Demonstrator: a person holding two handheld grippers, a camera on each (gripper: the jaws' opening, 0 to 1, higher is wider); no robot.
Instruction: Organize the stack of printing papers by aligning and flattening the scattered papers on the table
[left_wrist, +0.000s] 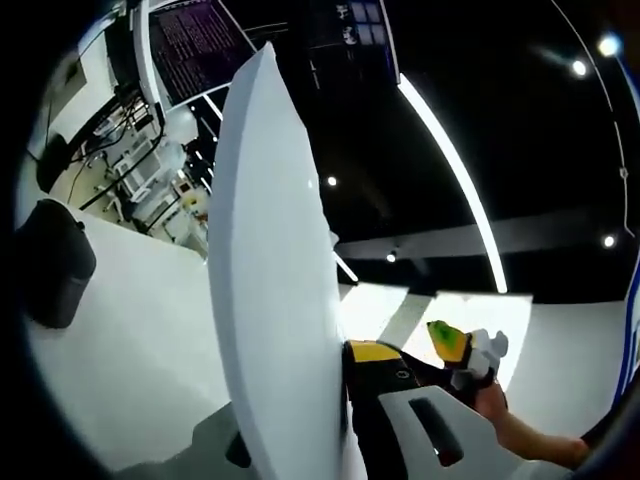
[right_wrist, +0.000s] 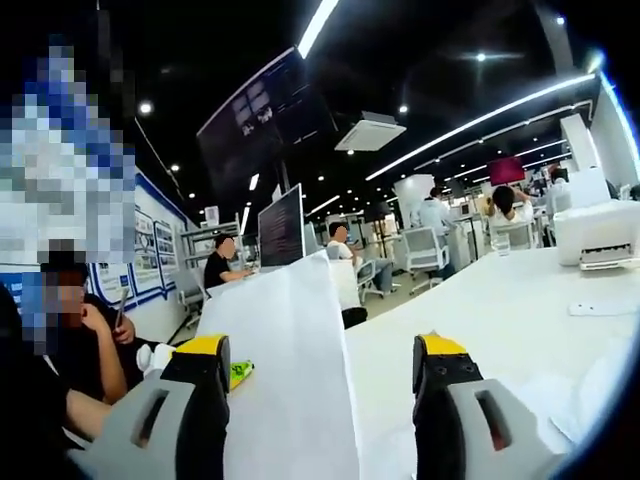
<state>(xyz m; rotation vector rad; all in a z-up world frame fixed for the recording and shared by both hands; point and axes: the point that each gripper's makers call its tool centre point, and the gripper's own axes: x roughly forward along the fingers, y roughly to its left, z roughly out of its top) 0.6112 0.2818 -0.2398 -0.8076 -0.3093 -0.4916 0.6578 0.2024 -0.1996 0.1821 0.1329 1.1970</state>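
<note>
Left gripper view has the papers (left_wrist: 270, 300) stood on edge, prob to square them up, left claw's state unclear, right gripper (right_wrist: 320, 385) spread wide around them.

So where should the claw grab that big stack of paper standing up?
Probably low on the paper stack, near its bottom edge, coming from the two flat faces. It stands on edge and is thin and floppy, so a pinch across its thickness holds best. The right claw already straddles it, open; the left claw's grip is hidden.
</note>
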